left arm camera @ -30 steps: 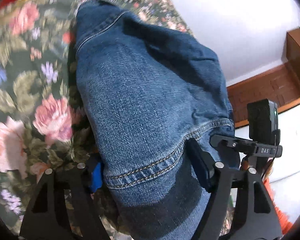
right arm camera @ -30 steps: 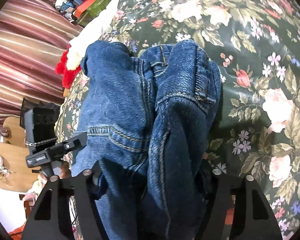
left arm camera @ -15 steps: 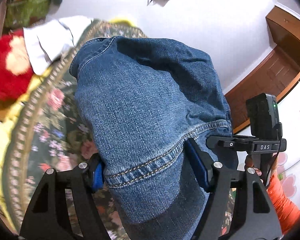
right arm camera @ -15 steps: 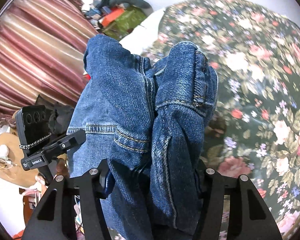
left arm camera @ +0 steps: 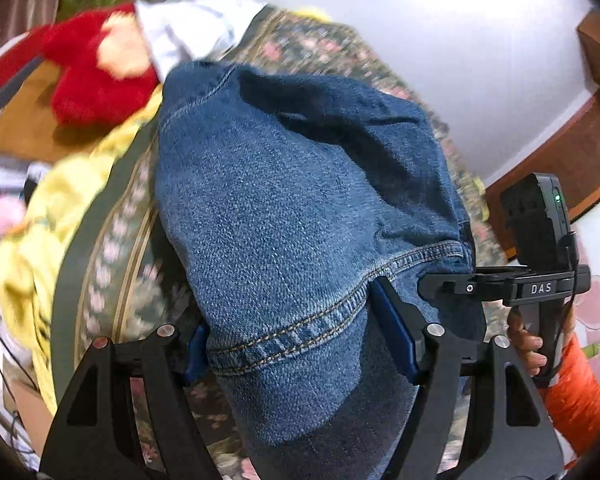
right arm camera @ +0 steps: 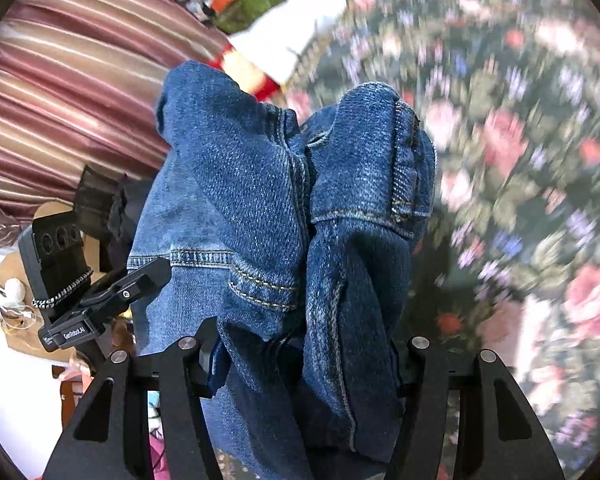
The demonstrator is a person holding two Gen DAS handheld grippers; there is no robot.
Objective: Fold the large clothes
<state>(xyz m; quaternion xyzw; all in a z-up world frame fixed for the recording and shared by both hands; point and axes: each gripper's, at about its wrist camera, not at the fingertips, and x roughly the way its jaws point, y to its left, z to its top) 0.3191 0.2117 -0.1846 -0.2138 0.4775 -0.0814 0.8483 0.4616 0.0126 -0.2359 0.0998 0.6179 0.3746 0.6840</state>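
Your left gripper [left arm camera: 300,344] and right gripper [right arm camera: 304,364] both squeeze the jeans [left arm camera: 292,208]; they look thick and heavy, so grab the seams.

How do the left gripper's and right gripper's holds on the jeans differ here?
The left gripper clamps one smooth fold with a stitched hem; the right gripper holds two bunched, seamed folds. Left pads show blue; right pads are mostly buried. Both are shut on the same jeans.
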